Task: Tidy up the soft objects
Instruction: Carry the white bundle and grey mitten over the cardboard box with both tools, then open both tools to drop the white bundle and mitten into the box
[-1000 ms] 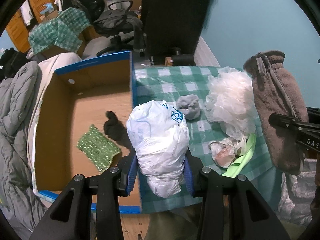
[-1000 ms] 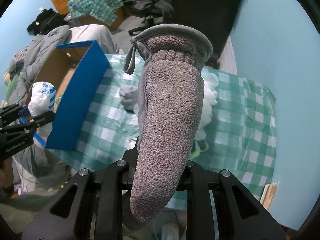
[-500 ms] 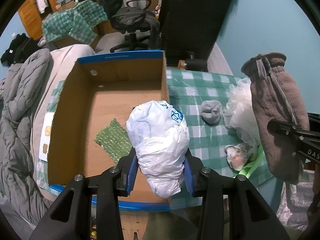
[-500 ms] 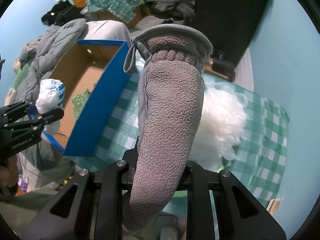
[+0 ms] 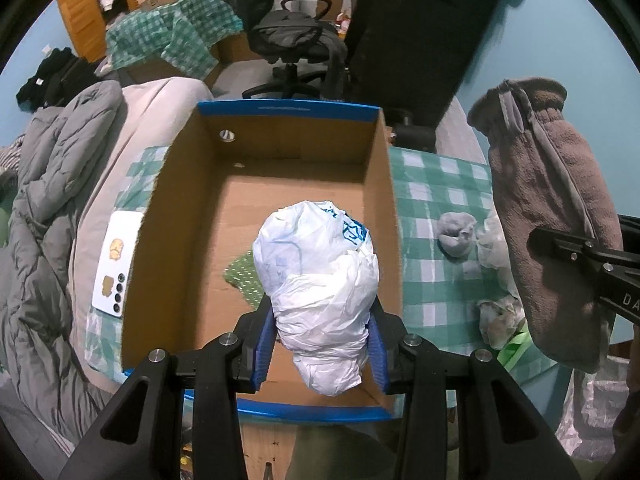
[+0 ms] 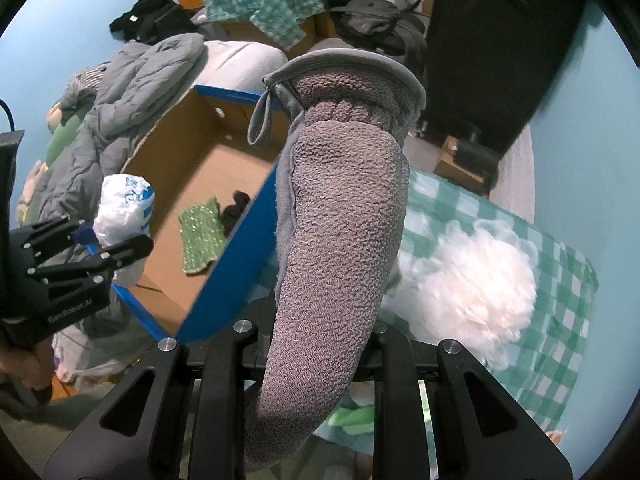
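Observation:
My left gripper (image 5: 322, 346) is shut on a crumpled white plastic bag (image 5: 320, 284) and holds it above the open cardboard box (image 5: 288, 152) with blue rims. A green sparkly cloth (image 5: 244, 280) lies on the box floor; the right wrist view shows it (image 6: 200, 232) beside a dark sock (image 6: 236, 210). My right gripper (image 6: 316, 344) is shut on a grey-brown fleece mitt (image 6: 340, 216), held upright to the right of the box; the mitt also shows in the left wrist view (image 5: 552, 216). The left gripper with the bag shows in the right wrist view (image 6: 120, 216).
On the green checked tablecloth (image 5: 432, 184) lie a grey balled sock (image 5: 456, 234), a white fluffy mesh puff (image 6: 476, 276), a crumpled wrapper (image 5: 500, 320) and a green strap (image 5: 516, 350). A grey padded jacket (image 5: 48, 208), a phone (image 5: 114, 264) and an office chair (image 5: 296, 48) lie beyond.
My left gripper has moved left with the bag, from over the table edge to over the box. My right gripper has moved left with the mitt, closer to the box.

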